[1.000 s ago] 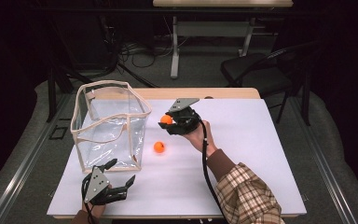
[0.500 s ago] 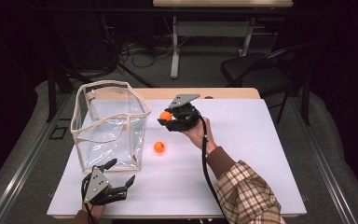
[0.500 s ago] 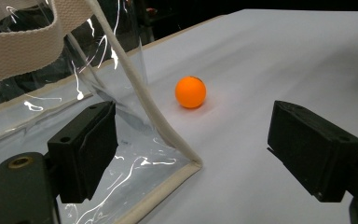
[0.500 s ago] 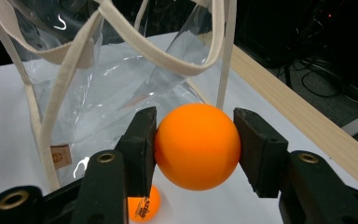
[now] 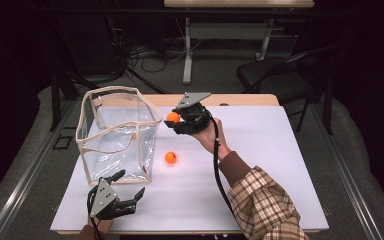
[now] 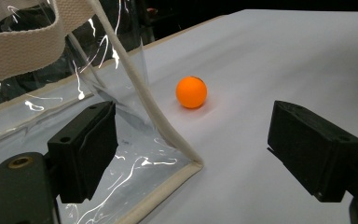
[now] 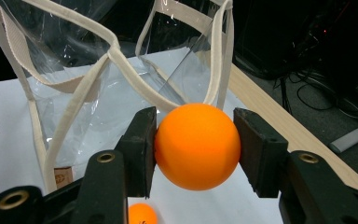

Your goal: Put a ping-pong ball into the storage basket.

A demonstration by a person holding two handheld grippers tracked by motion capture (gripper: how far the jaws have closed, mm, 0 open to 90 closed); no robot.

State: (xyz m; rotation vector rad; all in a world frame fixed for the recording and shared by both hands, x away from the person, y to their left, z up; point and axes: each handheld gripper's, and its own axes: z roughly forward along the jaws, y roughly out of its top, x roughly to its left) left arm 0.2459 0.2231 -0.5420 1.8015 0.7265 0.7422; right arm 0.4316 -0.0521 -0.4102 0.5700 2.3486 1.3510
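R tongs clamp orange ball beside clear bag; L tongs wide.

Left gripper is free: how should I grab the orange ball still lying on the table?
Grip the loose orange ball across its widest middle, coming straight down from above with the left gripper, jaws open. It is round, so any axis works, but the clear bag stands close on its left; keep the jaws clear of that wall.
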